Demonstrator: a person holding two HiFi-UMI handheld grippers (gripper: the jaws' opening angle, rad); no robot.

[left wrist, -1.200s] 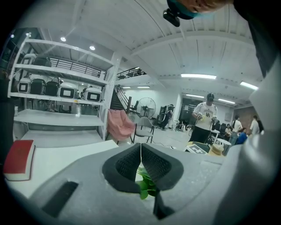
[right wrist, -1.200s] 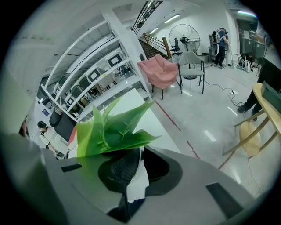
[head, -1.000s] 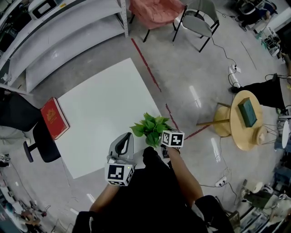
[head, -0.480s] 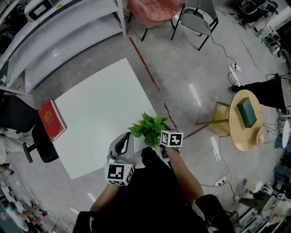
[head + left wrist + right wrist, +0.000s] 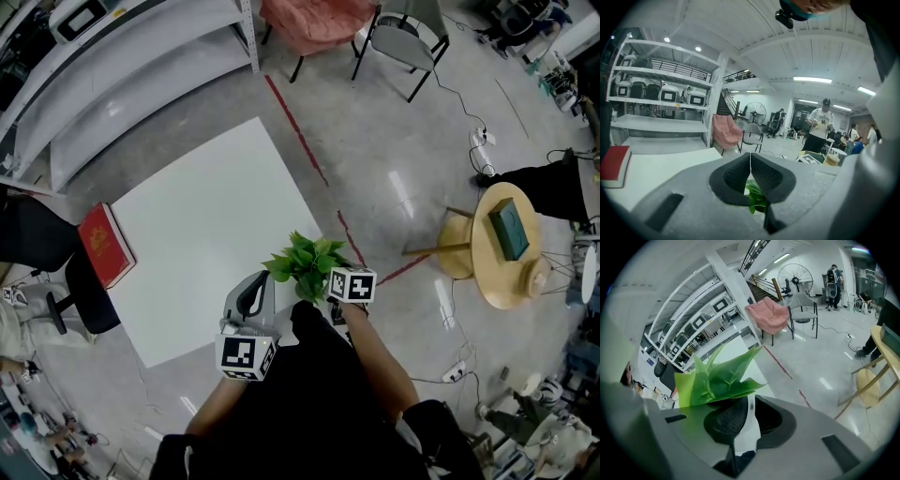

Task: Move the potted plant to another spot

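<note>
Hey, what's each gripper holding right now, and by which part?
Right gripper pinches the potted plant by its white pot's rim; left gripper is shut, empty.

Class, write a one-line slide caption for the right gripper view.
Right tool shut on the white rim of a leafy potted plant, with shelving in the background.

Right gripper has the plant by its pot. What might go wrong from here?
1. The right gripper pinches only a thin strip of the white pot, so the potted plant might tilt or slip out while carried.
2. The left gripper is shut and empty, apart from the pot, so nothing would catch it if it slipped.
</note>
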